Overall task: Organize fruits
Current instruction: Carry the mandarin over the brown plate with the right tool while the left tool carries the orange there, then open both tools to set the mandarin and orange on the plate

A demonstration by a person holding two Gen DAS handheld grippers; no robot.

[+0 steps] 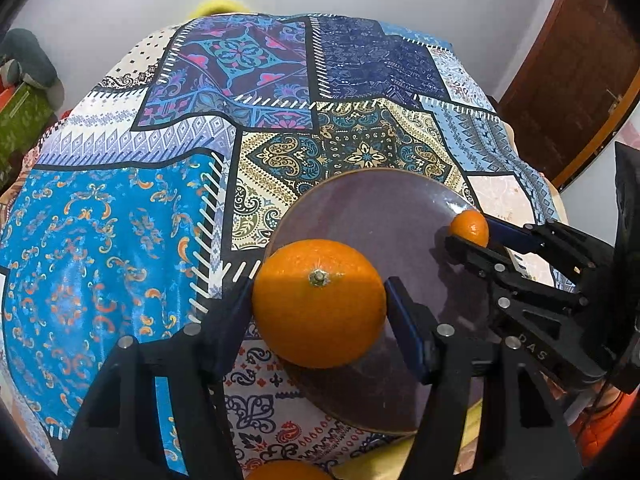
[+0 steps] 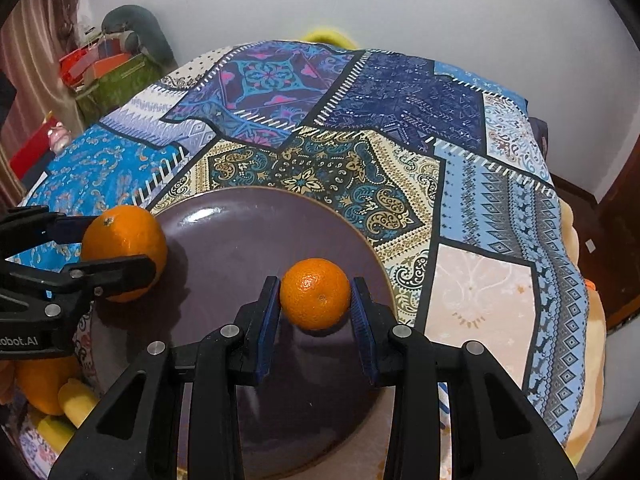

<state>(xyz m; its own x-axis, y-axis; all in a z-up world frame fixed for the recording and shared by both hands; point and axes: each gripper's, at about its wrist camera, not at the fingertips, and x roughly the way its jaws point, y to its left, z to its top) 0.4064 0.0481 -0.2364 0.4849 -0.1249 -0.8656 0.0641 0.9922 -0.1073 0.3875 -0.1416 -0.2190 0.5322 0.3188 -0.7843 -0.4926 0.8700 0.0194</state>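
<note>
Over the round dark-purple ceramic plate (image 2: 240, 240), both grippers pinch fruit — left gripper (image 1: 320, 304) the large orange (image 1: 320, 304), right gripper (image 2: 316, 296) the small orange mandarin (image 2: 316, 296); next, lower and release.

A patchwork-print cloth (image 2: 400, 120) covers the worktop in blue, navy, cream and teal panels with paisley, floral and diamond motifs edged by white dashes. The round glossy plate (image 2: 248, 240) is dark purple-brown. The large round orange (image 1: 318, 302) and the small round orange (image 2: 315, 294) are bright orange, between blue-padded black fingers.
</note>
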